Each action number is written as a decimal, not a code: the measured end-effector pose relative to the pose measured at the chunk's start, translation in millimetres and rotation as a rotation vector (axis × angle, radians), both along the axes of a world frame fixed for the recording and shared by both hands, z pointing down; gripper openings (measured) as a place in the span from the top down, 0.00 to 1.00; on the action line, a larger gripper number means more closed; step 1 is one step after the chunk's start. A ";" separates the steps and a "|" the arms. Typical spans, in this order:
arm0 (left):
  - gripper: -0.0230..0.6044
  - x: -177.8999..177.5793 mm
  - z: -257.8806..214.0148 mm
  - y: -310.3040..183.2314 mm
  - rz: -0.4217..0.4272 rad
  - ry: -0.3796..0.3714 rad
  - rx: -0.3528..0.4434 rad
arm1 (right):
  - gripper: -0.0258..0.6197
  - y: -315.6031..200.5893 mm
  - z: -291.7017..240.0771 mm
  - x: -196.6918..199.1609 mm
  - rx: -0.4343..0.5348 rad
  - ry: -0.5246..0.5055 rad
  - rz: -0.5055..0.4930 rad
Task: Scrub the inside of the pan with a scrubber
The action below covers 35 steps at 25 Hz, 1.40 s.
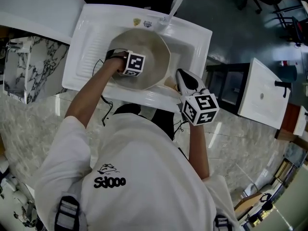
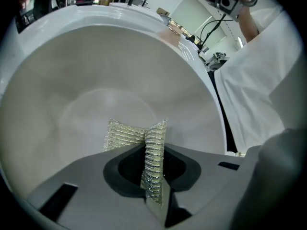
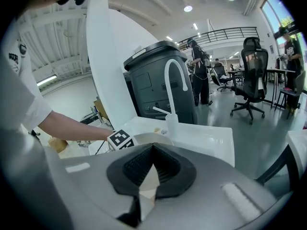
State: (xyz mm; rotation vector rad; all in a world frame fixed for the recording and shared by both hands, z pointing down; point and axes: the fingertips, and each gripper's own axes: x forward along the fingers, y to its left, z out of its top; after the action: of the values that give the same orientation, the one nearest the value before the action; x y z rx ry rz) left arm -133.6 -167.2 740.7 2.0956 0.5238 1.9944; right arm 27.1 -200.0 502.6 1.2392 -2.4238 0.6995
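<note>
A cream round pan (image 1: 155, 49) lies in the white sink (image 1: 195, 40). My left gripper (image 1: 131, 64) reaches down inside the pan, shut on a silver mesh scrubber (image 2: 154, 145). In the left gripper view the scrubber sticks out past the jaws against the pan's inner wall (image 2: 120, 75). My right gripper (image 1: 186, 83) is at the pan's near right edge. Its jaws are shut on a cream piece (image 3: 145, 183) that looks like the pan's handle. The pan's rim (image 3: 144, 139) shows just beyond them.
A white curved tap (image 1: 176, 3) stands at the sink's back (image 3: 169, 75). A ribbed drainboard (image 1: 87, 46) lies left of the pan. A marble counter (image 1: 29, 124) runs along my left. A second white unit (image 1: 262, 93) stands to the right. Office chairs (image 3: 252, 75) and people (image 3: 199, 71) are far behind.
</note>
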 end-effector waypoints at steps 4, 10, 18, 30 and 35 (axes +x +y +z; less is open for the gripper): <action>0.86 11.8 0.0 -41.7 -0.047 0.023 0.165 | 0.95 -1.9 3.4 -7.0 -0.017 -0.007 -0.020; 0.86 26.3 -0.4 -81.7 -0.161 0.042 0.285 | 0.95 -8.8 2.0 -6.6 -0.023 -0.020 -0.018; 0.86 17.6 6.5 -127.2 -0.170 0.025 0.508 | 0.95 -11.3 2.3 -4.0 -0.025 -0.020 -0.010; 0.85 -5.3 -36.0 -163.6 -0.097 0.055 0.769 | 0.95 -5.2 1.9 -10.1 -0.025 -0.038 -0.015; 0.86 -33.5 -15.1 -146.6 0.085 -0.086 0.733 | 0.95 -3.1 -0.7 -15.1 -0.007 -0.043 -0.030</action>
State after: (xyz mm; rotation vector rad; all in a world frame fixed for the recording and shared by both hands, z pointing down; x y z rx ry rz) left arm -167.1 -313.8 725.6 2.3563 -0.1833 2.5885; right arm 12.1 -203.1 502.0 1.1946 -2.4671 0.7330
